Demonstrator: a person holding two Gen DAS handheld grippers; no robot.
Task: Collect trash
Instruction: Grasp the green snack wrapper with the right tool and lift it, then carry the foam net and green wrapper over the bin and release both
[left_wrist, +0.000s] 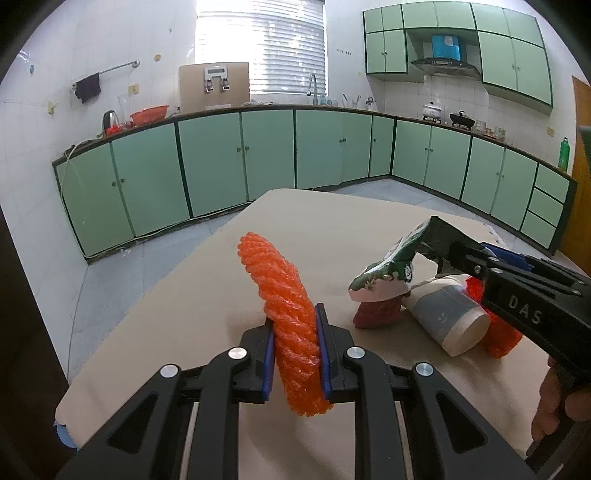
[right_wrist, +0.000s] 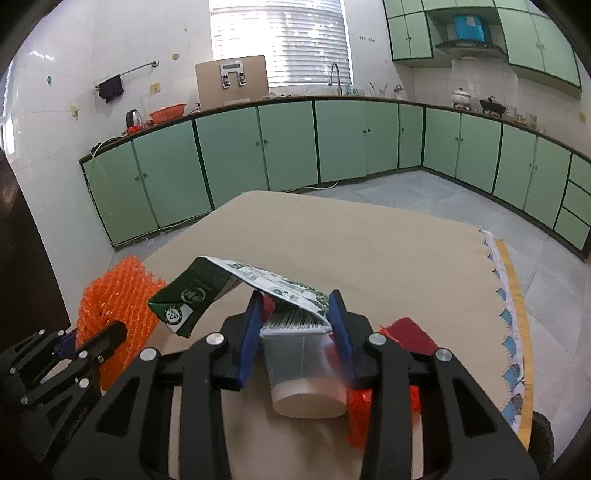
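My left gripper (left_wrist: 295, 314) is shut on a twisted orange foam net (left_wrist: 280, 280), which stands up between its blue pads above the beige table cover (left_wrist: 177, 302). In the right wrist view the same net (right_wrist: 114, 295) and the left gripper (right_wrist: 64, 343) show at the lower left. My right gripper (right_wrist: 297, 304) is shut on one end of a flattened green-and-white carton (right_wrist: 207, 288). The left wrist view shows that carton (left_wrist: 384, 266) held off the table by the right gripper (left_wrist: 430, 236). Under it a grey-and-white cup (right_wrist: 303, 369) lies on its side.
A dark red net piece (left_wrist: 376, 312) lies left of the cup (left_wrist: 450, 317), and a bright red-orange net (left_wrist: 498, 334) lies behind it. The table's right edge has a patterned cloth border (right_wrist: 511, 295). Green kitchen cabinets (left_wrist: 258, 155) line the far walls. A hand (left_wrist: 554, 406) grips the right tool.
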